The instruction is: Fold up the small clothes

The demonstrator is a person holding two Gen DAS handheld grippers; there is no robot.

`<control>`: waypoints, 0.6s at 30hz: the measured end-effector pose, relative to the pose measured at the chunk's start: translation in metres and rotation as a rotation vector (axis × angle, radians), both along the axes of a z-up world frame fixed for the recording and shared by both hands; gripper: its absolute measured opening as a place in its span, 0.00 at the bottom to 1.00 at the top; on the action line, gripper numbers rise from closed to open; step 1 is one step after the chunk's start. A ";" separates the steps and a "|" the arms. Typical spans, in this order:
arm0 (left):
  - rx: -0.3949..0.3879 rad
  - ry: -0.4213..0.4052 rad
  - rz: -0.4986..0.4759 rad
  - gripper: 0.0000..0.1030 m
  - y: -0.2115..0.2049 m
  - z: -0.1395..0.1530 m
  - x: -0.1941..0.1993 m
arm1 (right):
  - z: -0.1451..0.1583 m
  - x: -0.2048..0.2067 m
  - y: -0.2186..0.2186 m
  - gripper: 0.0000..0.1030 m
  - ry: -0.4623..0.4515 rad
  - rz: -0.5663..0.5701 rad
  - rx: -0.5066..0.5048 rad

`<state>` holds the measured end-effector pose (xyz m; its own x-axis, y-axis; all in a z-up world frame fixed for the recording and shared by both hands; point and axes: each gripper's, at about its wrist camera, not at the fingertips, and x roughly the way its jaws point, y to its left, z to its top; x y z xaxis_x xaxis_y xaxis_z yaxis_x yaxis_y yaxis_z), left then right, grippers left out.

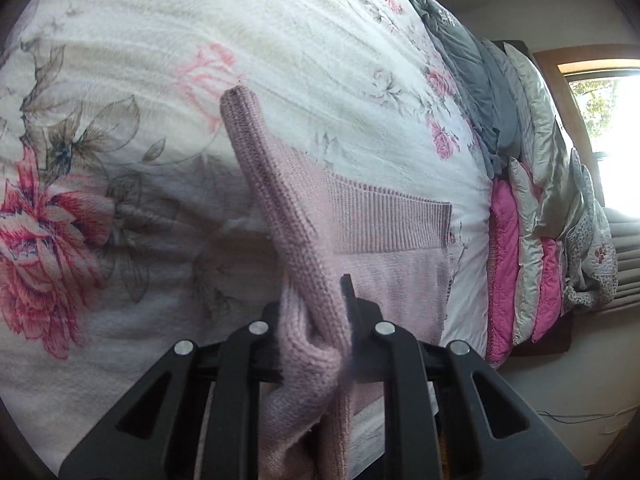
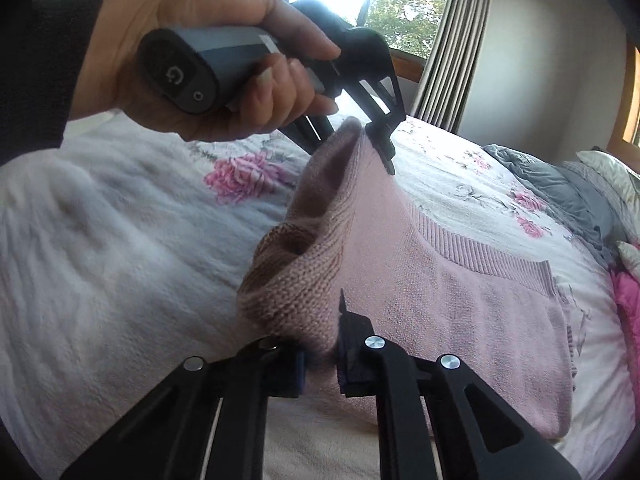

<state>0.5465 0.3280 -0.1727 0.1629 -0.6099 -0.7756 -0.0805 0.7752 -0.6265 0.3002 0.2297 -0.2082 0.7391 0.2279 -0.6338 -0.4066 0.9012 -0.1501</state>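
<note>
Right wrist view shows 1 pale pink knitted garment [image 2: 460,292] with a ribbed band, its far part lying on the white bedspread printed with pink flowers [image 2: 120,240] while its near edge is lifted off the bed. 2 black claws hold that raised edge. The right claw [image 2: 320,356] is clenched on a bunched fold of the knit at the bottom of the view. The left claw [image 2: 380,148], carried by 1 hand [image 2: 192,68] around a grey handle, is pinched on the upper corner of the same edge, so the fabric hangs stretched between the 2 grips.

Left wrist view shows the left claw [image 1: 320,344] closed on a rolled strip of the pink knit that rises in front of the lens. Beyond it lie 1 grey blanket [image 1: 472,80] and a stack of pink and silver quilted pillows [image 1: 528,240] at the bed's far side.
</note>
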 end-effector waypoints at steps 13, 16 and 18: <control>0.142 -0.039 0.018 0.16 -0.070 0.056 0.006 | 0.042 0.013 -0.083 0.10 0.028 -0.097 0.231; 0.169 -0.036 0.020 0.16 -0.088 0.061 0.009 | 0.043 0.016 -0.102 0.10 0.045 -0.120 0.287; 0.192 -0.039 0.013 0.16 -0.101 0.065 0.011 | 0.043 0.017 -0.112 0.10 0.053 -0.129 0.312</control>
